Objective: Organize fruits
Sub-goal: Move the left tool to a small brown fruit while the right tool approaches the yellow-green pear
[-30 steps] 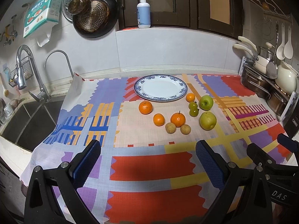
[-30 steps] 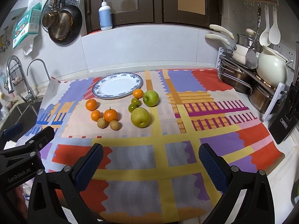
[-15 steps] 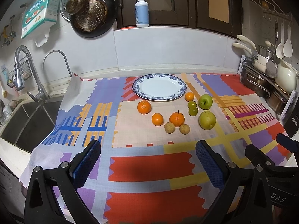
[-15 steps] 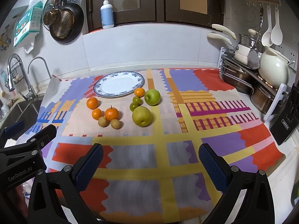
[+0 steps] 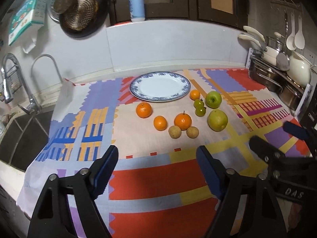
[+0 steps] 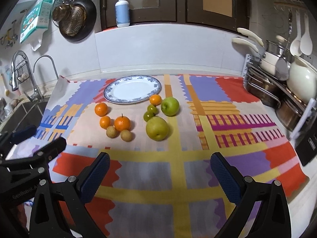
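Closing left gripper (image 5: 156,170) empty; right gripper (image 6: 159,175) wide, empty; mandarin (image 5: 182,121) ahead of fingers: light, soft-skinned, rolls; grip across middle

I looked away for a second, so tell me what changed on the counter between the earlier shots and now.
The left tool has narrowed: its jaws are closing, with nothing between them. Both views sit a little closer to the fruit. Nothing was picked up or let go. The right tool stays wide open and empty; the plate is still bare, and the oranges, green apple and pear lie where they were.
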The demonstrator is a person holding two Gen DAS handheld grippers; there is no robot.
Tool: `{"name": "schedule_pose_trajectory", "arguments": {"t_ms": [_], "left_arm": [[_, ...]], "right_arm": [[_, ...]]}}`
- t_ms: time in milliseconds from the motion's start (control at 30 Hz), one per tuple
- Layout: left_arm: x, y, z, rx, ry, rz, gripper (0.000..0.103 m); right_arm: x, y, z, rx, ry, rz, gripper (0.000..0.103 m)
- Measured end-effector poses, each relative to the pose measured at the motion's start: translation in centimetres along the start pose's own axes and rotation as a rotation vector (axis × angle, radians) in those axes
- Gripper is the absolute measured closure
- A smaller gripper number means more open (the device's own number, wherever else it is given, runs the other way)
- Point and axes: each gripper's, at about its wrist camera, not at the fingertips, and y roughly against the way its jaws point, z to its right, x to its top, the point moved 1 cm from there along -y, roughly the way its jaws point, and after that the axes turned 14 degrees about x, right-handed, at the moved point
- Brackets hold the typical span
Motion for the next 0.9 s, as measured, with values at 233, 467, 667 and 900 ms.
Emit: {"name": "schedule_pose_trajectory", "arguments": {"t_ms": [233,467,667,900], "left_arm": [[1.4,-2.6,0.5,-0.075,-0.087,0.032,0.042],[2.4,-5.6,1.3,-0.162,-0.144,0.035,0.046],[2.6,-7.9,2.7,-0.174,-0.161,0.013,0.052],[2.0,-11.2,3.9,-0.185,-0.137,-0.091,0.062]], "right_arm": [[1.1,-2.7,-0.8,-0.011,0.007,-0.012,0.01],[1.7,-6.0,-0.3,-0.051,-0.043,-0.062,0.015],[2.0,-8.6,1.1,-0.027,-0.046,-0.12,0.02],[2.0,-11.7,2.8,0.025,-0.056,-0.19,0.024]]}}
